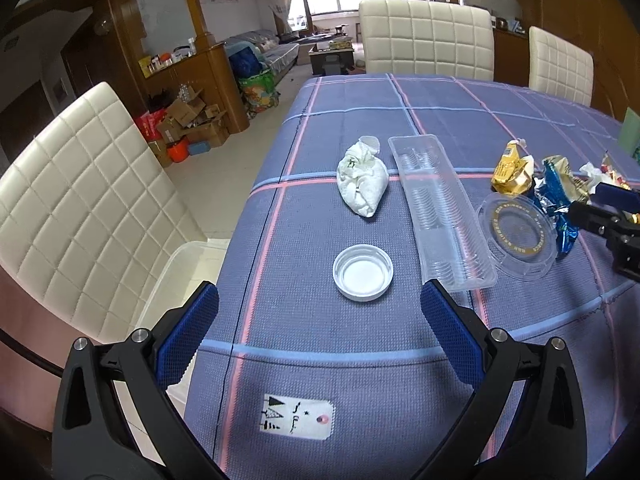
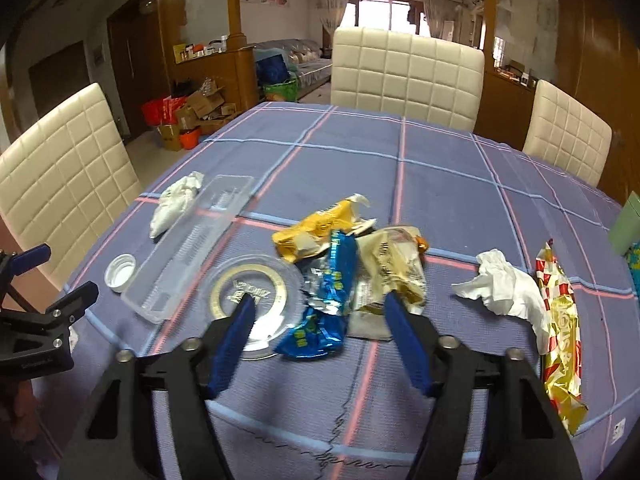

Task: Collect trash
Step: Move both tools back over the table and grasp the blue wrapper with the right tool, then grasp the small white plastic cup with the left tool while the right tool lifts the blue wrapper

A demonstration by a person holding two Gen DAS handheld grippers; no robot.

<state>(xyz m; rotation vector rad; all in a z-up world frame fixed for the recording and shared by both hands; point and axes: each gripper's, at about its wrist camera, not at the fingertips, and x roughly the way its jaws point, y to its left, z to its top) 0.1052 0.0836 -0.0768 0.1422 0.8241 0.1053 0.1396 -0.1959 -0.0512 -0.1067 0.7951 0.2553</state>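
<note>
My left gripper [image 1: 320,292] is open just above the checked tablecloth. A white jar cap [image 1: 363,272] lies a little beyond its fingertips. Behind the cap are a crumpled white wad [image 1: 362,180] and a long clear plastic tray [image 1: 436,212]. My right gripper [image 2: 320,299] is open, its blue pads standing on either side of a crumpled blue wrapper [image 2: 324,308] without pressing it. A clear round lid with a gold ring [image 2: 248,292] is under its left finger. A yellow wrapper [image 2: 320,232], a beige wrapper [image 2: 396,268], a white tissue [image 2: 504,284] and a red-gold wrapper [image 2: 560,332] lie around.
A clear plastic bin [image 1: 176,276] sits on the cream chair [image 1: 80,200] at the table's left edge. More cream chairs [image 2: 404,76] stand at the far side. A green box [image 2: 624,224] is at the right edge. My left gripper [image 2: 60,276] shows at left in the right wrist view.
</note>
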